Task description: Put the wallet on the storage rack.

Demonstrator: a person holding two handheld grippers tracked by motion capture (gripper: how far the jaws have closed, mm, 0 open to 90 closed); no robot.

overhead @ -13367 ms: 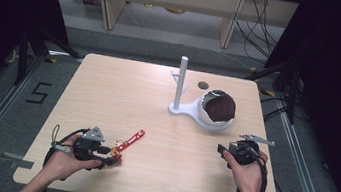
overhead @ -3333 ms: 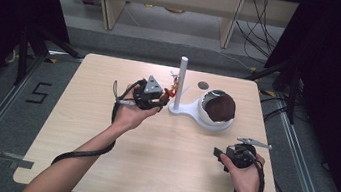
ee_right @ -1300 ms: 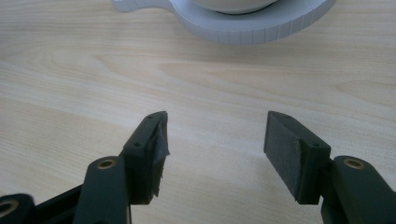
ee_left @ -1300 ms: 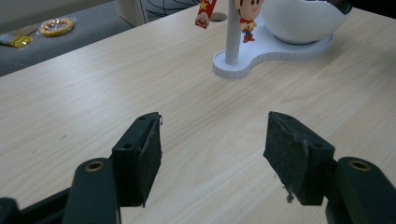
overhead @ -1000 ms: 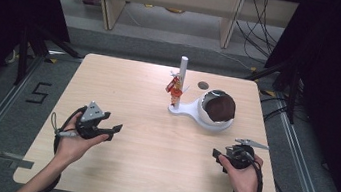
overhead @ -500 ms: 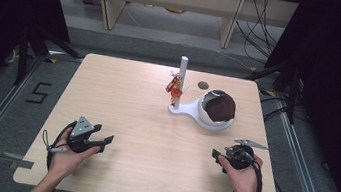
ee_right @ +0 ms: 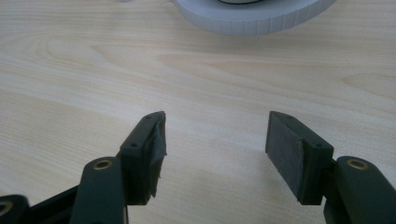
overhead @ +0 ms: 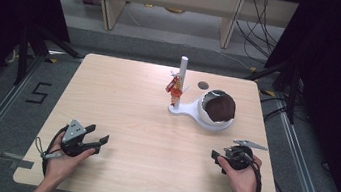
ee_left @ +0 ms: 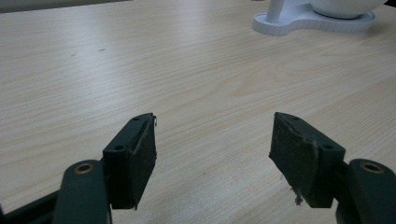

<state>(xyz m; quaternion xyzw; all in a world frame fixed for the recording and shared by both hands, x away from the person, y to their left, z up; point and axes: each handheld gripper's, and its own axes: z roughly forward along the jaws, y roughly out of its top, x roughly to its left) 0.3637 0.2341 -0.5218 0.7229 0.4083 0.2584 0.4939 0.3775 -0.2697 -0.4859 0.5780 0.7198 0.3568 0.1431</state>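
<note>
The red thing [overhead: 175, 87] hangs on the white post [overhead: 181, 80] at the far side of the counter [overhead: 122, 104]. The left tool [overhead: 95, 140], near left, has just been opening and holds nothing. The right tool [overhead: 216, 158], near right, is open and empty.

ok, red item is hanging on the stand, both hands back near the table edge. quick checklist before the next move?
1. Red packet hangs on the white stand's post, clear of both tongs: ok.
2. Left tongs open, having just been opening, nothing between the pads: ok.
3. Right tongs open and empty: ok.
4. White stand's base flat on the table, bowl-shaped holder upright: ok.
5. Bare tabletop between both tongs and the stand: ok.
6. How securely the packet is hooked on the post: cannot tell, too small in the high view.
</note>
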